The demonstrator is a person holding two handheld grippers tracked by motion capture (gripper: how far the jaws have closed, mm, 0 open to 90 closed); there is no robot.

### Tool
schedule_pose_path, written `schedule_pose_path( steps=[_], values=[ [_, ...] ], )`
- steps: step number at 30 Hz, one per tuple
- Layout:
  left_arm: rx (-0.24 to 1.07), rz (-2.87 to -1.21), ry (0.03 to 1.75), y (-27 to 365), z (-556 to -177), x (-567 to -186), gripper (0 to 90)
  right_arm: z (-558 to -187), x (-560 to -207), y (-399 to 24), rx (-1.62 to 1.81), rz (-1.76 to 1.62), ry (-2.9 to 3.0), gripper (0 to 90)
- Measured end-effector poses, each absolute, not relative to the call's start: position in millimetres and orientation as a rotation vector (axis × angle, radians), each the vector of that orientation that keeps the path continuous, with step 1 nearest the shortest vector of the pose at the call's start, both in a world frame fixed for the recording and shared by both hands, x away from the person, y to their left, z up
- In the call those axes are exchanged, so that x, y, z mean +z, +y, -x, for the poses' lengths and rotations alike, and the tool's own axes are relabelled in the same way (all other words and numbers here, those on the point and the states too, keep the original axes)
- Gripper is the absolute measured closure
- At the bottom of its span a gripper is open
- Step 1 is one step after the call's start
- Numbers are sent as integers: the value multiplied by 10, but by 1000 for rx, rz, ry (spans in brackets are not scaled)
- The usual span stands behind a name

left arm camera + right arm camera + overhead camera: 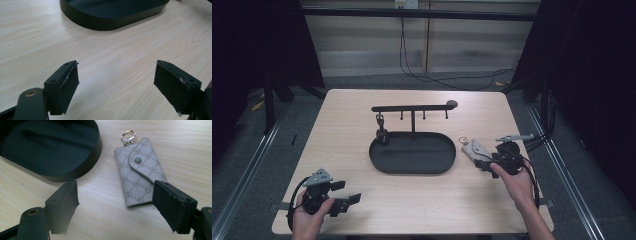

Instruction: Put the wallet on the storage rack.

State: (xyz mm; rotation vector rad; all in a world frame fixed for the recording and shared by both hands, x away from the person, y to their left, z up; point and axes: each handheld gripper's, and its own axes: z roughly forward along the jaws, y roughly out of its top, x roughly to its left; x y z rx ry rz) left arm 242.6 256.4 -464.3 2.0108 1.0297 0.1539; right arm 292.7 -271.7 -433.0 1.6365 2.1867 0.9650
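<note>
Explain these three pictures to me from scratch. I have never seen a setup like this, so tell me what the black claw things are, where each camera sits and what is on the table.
A person sits at a wooden table and holds a hand-operated two-jaw tool in each hand. The high view looks down from above the person's side: the left gripper is at lower left, the right gripper at the right. The other two pictures come from cameras riding on those tools, looking along their black jaws.

On the table stands a black oval tray with a hook rack rising from it. Beside the tray lies a grey patterned key pouch with a snap button and a metal ring.

Nothing is held. The left gripper's jaws stand open over bare wood. The right gripper's jaws are open too, just short of the pouch's near end.
</note>
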Motion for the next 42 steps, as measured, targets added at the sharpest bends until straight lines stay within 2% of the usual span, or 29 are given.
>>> schedule_pose_path(
  steps=[16,42],
  values=[
    [141,-2041,997,2542,-2435,-4646,197,-3326,-4248,-2645,821,-1676,2317,190],
    [135,-2041,999,2554,-2442,-4646,197,-3781,-4278,-2563,509,-1706,2490,246]
  ],
)
